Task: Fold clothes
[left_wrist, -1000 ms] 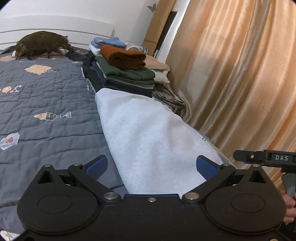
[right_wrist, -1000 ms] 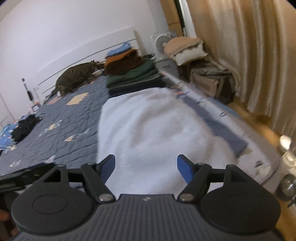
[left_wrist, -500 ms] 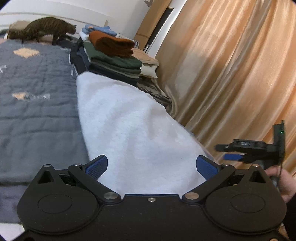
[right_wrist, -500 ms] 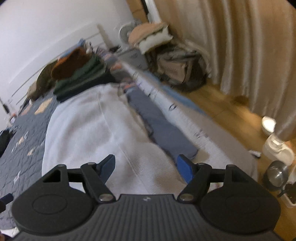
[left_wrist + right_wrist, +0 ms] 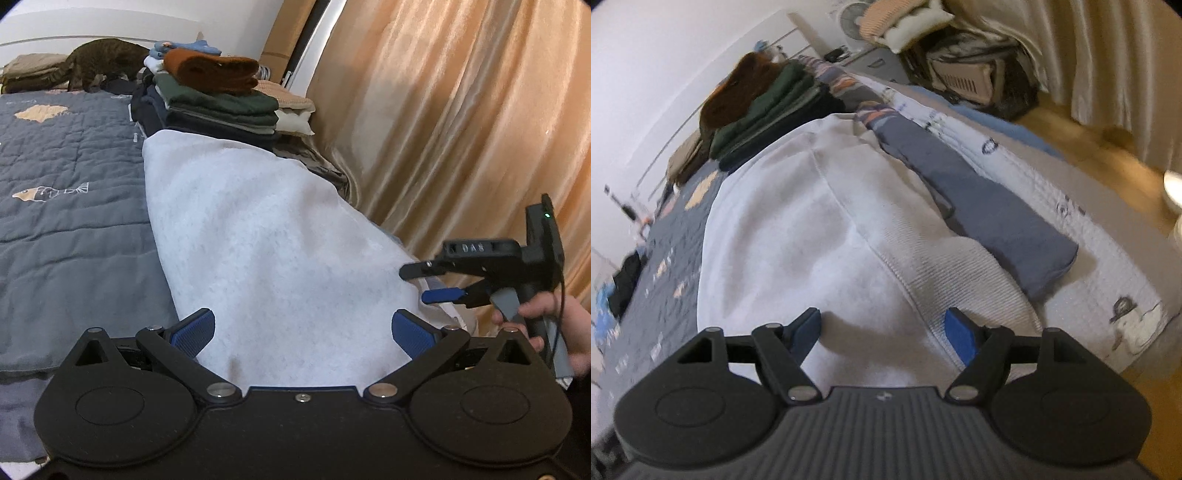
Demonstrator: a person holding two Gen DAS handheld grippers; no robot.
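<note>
While both tongs gape apart, left tongs and right tongs over white garment, folded stack beyond

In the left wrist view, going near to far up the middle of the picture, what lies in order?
Open left gripper → white fleecy garment laid out on the bed → stack of folded dark clothes topped by a rust-brown folded piece.

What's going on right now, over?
Left gripper and right gripper open, empty. Pale grey fleece garment lies flat on bed, unfolded. Nothing in the way; brown tabby cat far off.
</note>
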